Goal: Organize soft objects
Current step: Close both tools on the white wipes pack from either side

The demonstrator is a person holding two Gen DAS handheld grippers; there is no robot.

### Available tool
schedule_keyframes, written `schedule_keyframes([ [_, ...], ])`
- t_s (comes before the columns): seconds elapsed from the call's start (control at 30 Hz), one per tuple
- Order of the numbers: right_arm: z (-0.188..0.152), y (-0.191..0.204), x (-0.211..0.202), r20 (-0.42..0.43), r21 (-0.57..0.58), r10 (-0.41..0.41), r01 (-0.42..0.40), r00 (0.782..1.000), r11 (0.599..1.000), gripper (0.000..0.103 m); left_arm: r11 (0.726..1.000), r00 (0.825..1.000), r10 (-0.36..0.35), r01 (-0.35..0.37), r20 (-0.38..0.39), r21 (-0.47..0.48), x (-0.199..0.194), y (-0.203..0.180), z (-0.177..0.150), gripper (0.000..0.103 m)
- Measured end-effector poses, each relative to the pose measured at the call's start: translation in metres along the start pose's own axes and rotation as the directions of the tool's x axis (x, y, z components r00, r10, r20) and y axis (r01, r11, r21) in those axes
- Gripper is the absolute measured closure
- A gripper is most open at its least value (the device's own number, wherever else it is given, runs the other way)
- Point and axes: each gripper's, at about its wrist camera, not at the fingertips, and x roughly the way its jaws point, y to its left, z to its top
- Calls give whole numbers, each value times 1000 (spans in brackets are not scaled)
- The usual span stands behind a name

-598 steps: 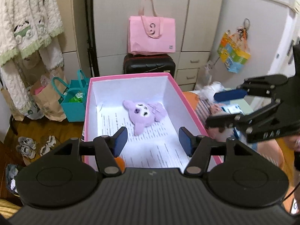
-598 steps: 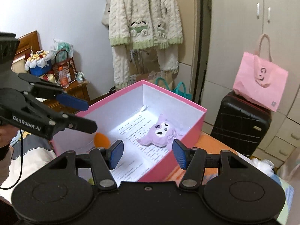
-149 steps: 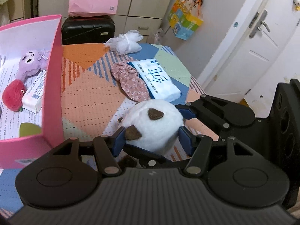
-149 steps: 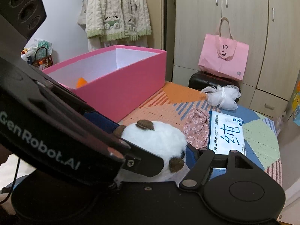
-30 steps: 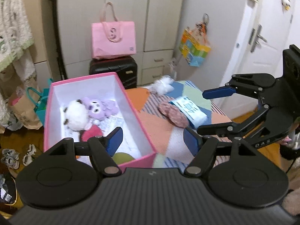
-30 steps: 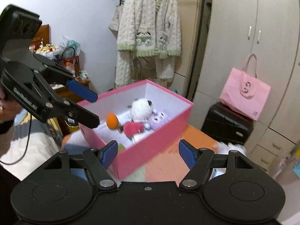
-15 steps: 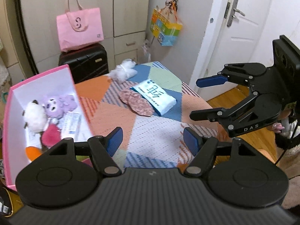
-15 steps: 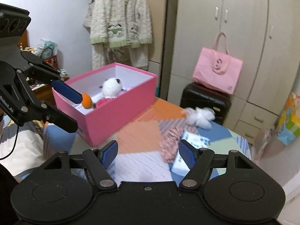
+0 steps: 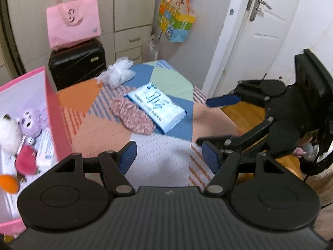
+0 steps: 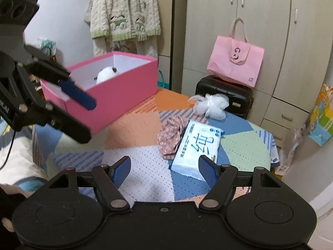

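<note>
At the left, the pink box point(image 9: 52, 112) is seen to hold a white plush point(image 9: 7, 131), a purple plush point(image 9: 28, 120), a red plush point(image 9: 26, 162) and an orange ball point(image 9: 8, 184). To its right, on the patchwork tabletop point(image 9: 162, 162), three soft things remain: a floral cloth point(image 9: 133, 117) touching a tissue pack point(image 9: 156, 106), and beyond them a white mesh puff point(image 9: 117, 74).

The left tool point(image 9: 167, 159) is empty, its jaws closing slightly with nothing between them. Further right, the right tool point(image 10: 164, 174) is held released and empty, its jaws wide, low over the tabletop near the tissue pack.

The step in hand is judged to be a reach for the next item, probably the floral cloth or the tissue pack. It would be done well if one tool were centred over a single item, so that the neighbouring one is not dragged. The cloth should be pinched at a raised fold, the pack across its narrow width. The jaws should be kept clear of the tablecloth.
</note>
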Motion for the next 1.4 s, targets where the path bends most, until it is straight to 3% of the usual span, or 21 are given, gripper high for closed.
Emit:
schedule_keyframes([
  [0.2, -14, -14, 21, -3, -15, 4, -4, 1000, 1000, 27, 996, 997, -68, 67, -24, -50, 38, 2, 3, 38],
  [0.5, -27, -44, 50, 24, -43, 10, -9, 1000, 999, 27, 980, 988, -147, 152, 48, -127, 85, 13, 12, 48],
  [0.63, -26, -55, 66, 14, -35, 42, -42, 999, 999, 27, 982, 991, -119, 126, 53, -140, 110, 14, 21, 50],
  [0.83, -25, -63, 85, 1, -37, 87, -87, 996, 996, 26, 985, 999, 0, 8, 50, -170, 139, 26, 28, 50],
  [1.03, -24, -65, 94, -15, -32, 112, -113, 994, 993, 20, 982, 999, -35, 40, 29, -186, 151, 34, 27, 50],
  [1.13, -25, -64, 97, -13, -22, 105, -106, 994, 994, 17, 981, 996, -64, 75, 65, -178, 149, 33, 22, 50],
  [1.4, -29, -56, 99, 17, 22, 63, -63, 998, 998, 14, 983, 997, -34, 47, 75, -178, 155, 26, 22, 50],
])
